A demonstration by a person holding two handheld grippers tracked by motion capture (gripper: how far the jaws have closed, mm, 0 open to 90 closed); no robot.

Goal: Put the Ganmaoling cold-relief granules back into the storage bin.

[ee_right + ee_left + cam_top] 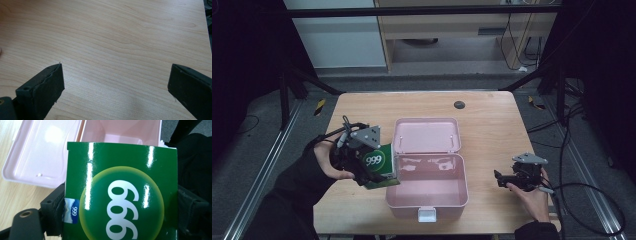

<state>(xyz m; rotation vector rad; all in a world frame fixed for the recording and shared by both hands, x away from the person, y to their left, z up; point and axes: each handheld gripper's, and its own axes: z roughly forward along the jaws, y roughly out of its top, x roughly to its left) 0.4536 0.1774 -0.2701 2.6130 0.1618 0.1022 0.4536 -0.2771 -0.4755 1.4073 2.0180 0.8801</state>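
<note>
High view: light-wood table [492,120], dark room; left hand-held gripper [371,172] clamps green box [381,161], right hand-held gripper [504,178] jaws apart.

Light wooden table [492,115], open pink lidded box [427,192] at its middle, dark round disc [459,104] near far edge

1. The left hand [326,161] comes in from the lower left in a dark sleeve and grasps the left gripper [373,167], which points to the right.
2. Its jaws are clamped on the two sides of a green box [120,192], held above the table.
3. The right hand [532,196] comes in from the lower right and holds the right gripper [501,177] low, pointing left.
4. In the right gripper view its jaws stand wide apart with nothing between them.
</note>
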